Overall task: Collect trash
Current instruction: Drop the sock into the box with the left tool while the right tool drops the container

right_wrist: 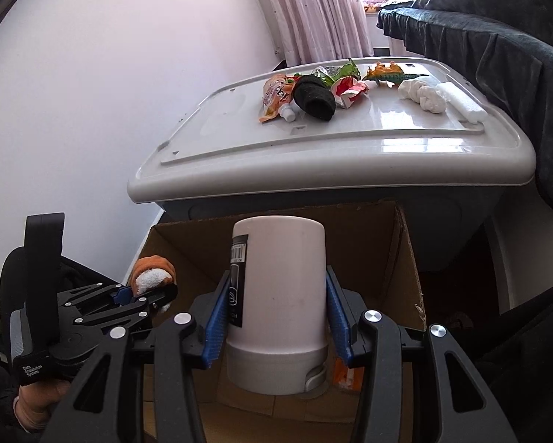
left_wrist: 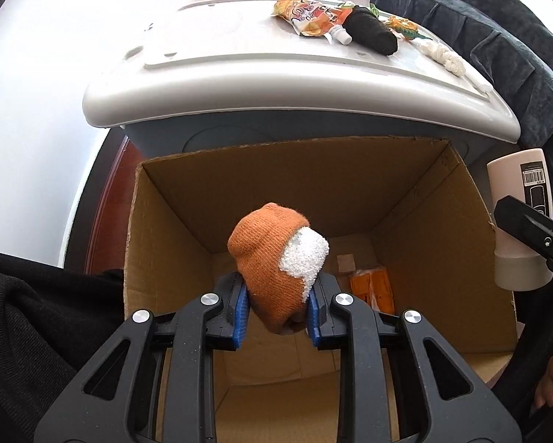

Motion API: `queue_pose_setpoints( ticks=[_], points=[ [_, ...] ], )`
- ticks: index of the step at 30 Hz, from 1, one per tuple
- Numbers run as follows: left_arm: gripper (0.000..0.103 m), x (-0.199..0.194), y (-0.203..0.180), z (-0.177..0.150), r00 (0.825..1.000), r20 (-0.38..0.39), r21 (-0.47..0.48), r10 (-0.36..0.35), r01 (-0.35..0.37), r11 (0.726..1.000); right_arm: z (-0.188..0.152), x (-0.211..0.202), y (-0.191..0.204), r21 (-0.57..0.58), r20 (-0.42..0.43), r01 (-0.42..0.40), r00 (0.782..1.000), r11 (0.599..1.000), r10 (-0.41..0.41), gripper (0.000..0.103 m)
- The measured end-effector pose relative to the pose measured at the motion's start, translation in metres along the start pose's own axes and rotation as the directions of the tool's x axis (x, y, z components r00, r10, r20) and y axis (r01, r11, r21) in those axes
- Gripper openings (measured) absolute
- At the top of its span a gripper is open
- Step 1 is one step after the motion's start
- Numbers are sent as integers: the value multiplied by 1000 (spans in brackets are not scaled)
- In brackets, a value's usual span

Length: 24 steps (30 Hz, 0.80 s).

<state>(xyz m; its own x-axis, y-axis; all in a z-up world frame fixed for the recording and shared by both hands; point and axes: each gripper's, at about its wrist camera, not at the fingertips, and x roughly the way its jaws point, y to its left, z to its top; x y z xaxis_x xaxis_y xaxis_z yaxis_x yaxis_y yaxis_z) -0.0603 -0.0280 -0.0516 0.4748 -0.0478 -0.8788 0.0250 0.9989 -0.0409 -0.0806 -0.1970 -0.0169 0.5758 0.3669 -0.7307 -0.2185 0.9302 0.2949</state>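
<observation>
The left gripper (left_wrist: 276, 319) is clamping its ribbed blue pads on a rolled orange knit sock (left_wrist: 272, 269) with a fuzzy white patch, holding it over the open cardboard box (left_wrist: 173, 243). The box is plain brown corrugated card with raw edges; an orange packet (left_wrist: 374, 289) is lying on its floor. The right gripper (right_wrist: 276, 317) is gripping a smooth white cylindrical bottle (right_wrist: 280, 295), cap end down and black label along one side, also above the box. Behind the box, a glossy grey plastic bin lid (right_wrist: 350, 136) with rounded corners is carrying more litter: a crinkled orange pouch (right_wrist: 274, 96) with a white spout, a black rolled sock (right_wrist: 315, 99), crumpled foil wrappers (right_wrist: 344, 85), a plastic dinosaur toy (right_wrist: 387, 74) and a twisted white wad (right_wrist: 422, 96). Dark velvety fabric (right_wrist: 498, 48) is draping at the right.
</observation>
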Motion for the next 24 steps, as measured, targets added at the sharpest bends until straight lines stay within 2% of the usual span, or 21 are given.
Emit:
queue_pose_setpoints(
  ticks=[7, 9, 10, 11, 12, 13, 15, 24],
  points=[
    [24, 0, 0, 0, 1000, 0, 2, 5, -5, 1000, 0, 0, -1, 2, -1, -1, 1000, 1000, 1, 47],
    [29, 0, -1, 0, 1000, 1, 4, 6, -6, 1000, 0, 1, -1, 6, -11, -10, 1000, 1000, 10, 47],
    [49, 0, -2, 0, 1000, 4, 4, 24, -24, 1000, 0, 2, -1, 12, -15, -9, 1000, 1000, 10, 48],
    [81, 0, -3, 0, 999, 5, 2, 45, -45, 999, 0, 2, -1, 18, -10, -1, 1000, 1000, 1, 59],
    [93, -1, -3, 1, 997, 11, -3, 73, -73, 997, 2, 1, -2, 24, 4, 13, 1000, 1000, -13, 65],
    [94, -4, -2, 1, 995, 33, -8, 93, -92, 996, 2, -3, -4, 32, 25, 21, 999, 999, -22, 69],
    [94, -8, -2, 1, 995, 53, -6, 80, -80, 997, 3, -6, -7, 50, 38, 17, 999, 999, -19, 69],
    [94, -6, -2, 2, 997, 44, -4, 56, -56, 998, 7, -11, -22, 132, 57, 22, 998, 991, -29, 69]
  ],
)
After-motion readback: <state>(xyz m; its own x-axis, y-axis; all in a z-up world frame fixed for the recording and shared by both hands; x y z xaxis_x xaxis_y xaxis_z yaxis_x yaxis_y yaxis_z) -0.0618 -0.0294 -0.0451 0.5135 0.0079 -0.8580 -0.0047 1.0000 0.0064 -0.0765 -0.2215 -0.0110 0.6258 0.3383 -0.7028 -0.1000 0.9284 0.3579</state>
